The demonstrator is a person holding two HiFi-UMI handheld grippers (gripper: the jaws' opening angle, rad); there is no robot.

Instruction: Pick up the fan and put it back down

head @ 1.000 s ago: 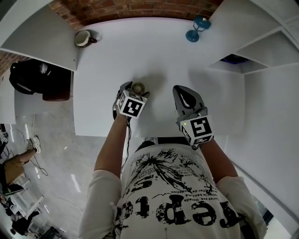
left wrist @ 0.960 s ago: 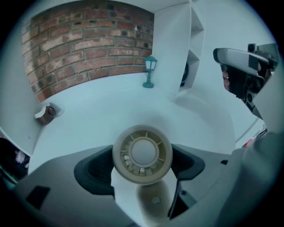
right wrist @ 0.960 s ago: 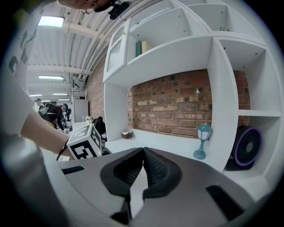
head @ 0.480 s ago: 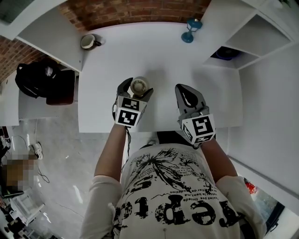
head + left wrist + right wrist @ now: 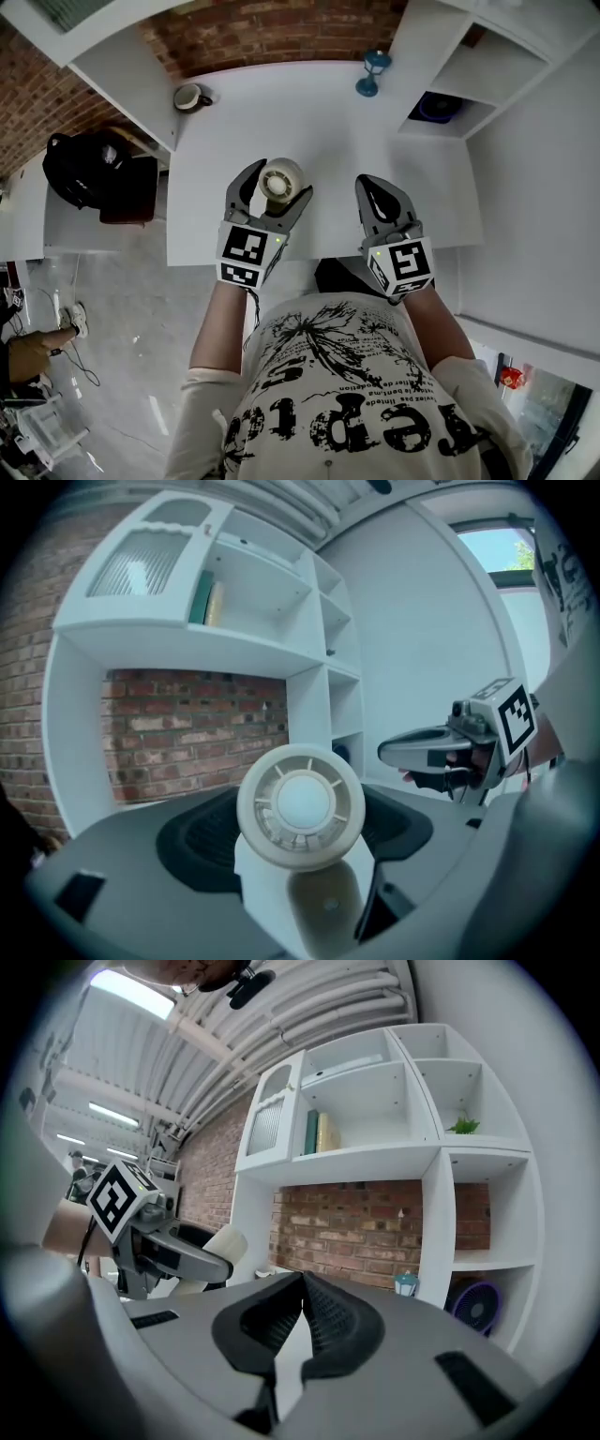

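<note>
A small cream fan (image 5: 281,178) with a round grille sits between the jaws of my left gripper (image 5: 279,182), which is shut on it and holds it above the white table (image 5: 328,122). In the left gripper view the fan (image 5: 300,805) faces the camera, its stand pinched low between the dark pads (image 5: 202,841). My right gripper (image 5: 371,185) hovers to the right of the fan, apart from it, with its jaws shut on nothing (image 5: 302,1283). From the right gripper view the fan (image 5: 225,1241) shows behind the left gripper (image 5: 217,1267).
A mug (image 5: 192,97) stands at the table's far left corner and a blue stemmed object (image 5: 368,73) at the far right. A purple fan (image 5: 478,1307) sits in a low cubby of the white shelf unit (image 5: 450,66). A black bag (image 5: 84,169) lies left of the table.
My left gripper has risen toward the head camera with the fan in it, and the fan looks larger. The right gripper has kept its place beside it, still shut.
</note>
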